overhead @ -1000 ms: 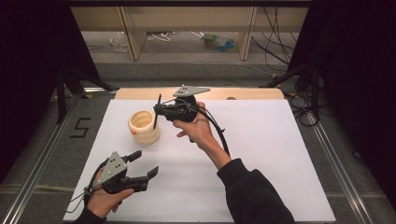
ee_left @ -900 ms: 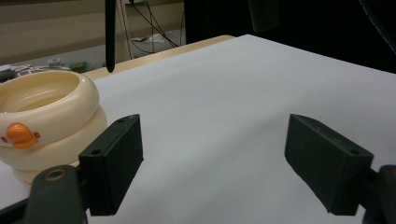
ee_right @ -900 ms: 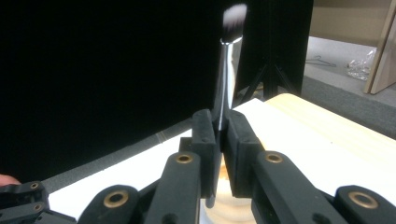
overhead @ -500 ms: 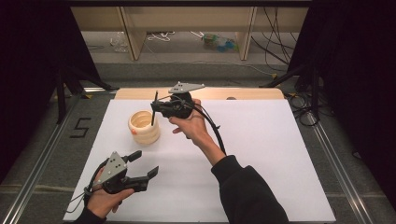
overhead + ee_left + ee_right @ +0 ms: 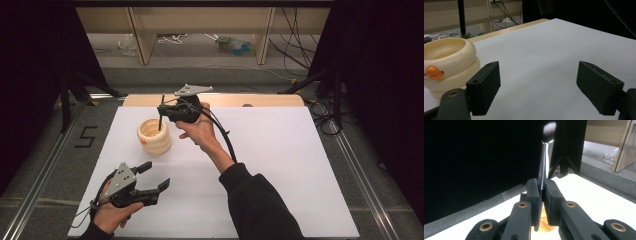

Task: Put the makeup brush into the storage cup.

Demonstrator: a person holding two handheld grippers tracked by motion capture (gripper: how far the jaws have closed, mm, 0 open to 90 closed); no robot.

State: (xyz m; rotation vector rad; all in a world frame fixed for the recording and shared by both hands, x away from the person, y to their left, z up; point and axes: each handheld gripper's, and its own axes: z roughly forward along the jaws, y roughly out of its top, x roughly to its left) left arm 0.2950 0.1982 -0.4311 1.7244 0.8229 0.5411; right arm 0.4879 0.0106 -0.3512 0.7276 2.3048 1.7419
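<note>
A cream holder [image 5: 154,136] made of stacked rings, with an orange knob on its side, stands on the white table [image 5: 280,165] at the back left. My right gripper [image 5: 163,111] hangs just right of and above it, shut on a slim dark make-up brush [image 5: 160,114]. The brush stands upright with its bristles up [image 5: 548,128] and its lower end over the holder's mouth. In the right gripper view the pads [image 5: 534,192] pinch the handle, and the holder [image 5: 549,226] lies below. My left gripper [image 5: 156,175] rests open near the front left, with the holder [image 5: 447,62] ahead of it.
A wooden strip [image 5: 270,100] runs along the table's far edge. Black curtains close off both sides. A "5" [image 5: 86,136] is marked on the floor to the left. Cables and shelf legs lie beyond the table.
My right hand has shifted slightly left, which brings the brush over the holder's mouth. The left gripper has stayed where it was.
</note>
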